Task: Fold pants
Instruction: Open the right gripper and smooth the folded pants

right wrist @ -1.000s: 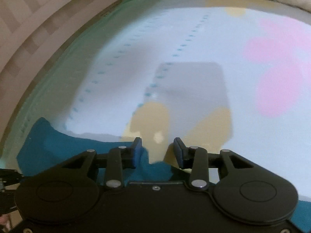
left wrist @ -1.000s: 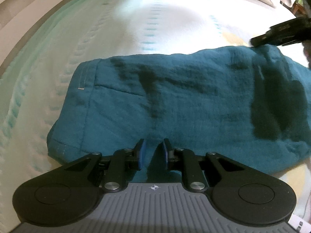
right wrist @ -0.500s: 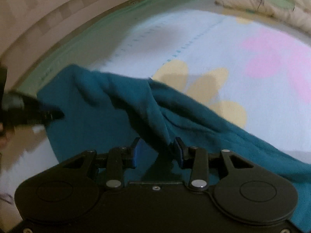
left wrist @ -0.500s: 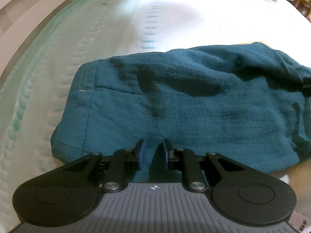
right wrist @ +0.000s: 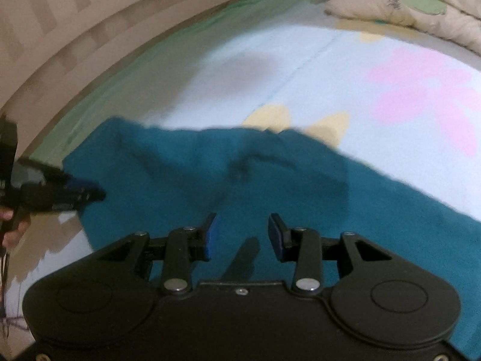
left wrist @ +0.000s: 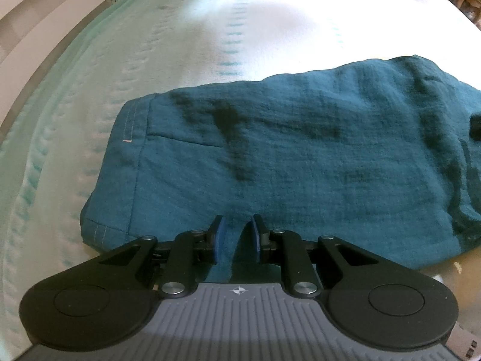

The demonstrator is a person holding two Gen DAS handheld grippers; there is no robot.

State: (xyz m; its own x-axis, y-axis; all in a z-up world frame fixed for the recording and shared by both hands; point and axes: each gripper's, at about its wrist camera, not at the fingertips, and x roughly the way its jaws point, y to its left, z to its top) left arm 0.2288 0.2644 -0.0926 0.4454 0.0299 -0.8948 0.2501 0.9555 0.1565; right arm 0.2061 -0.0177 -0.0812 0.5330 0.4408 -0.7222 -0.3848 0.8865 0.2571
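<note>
Teal pants (left wrist: 300, 165) flat beneath both tools

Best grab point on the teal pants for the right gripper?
Probably the free far edge of the pants, reaching over from the near side. That edge lies loose on the sheet; the right gripper hangs open above flat cloth offering no ridge to pinch.
</note>
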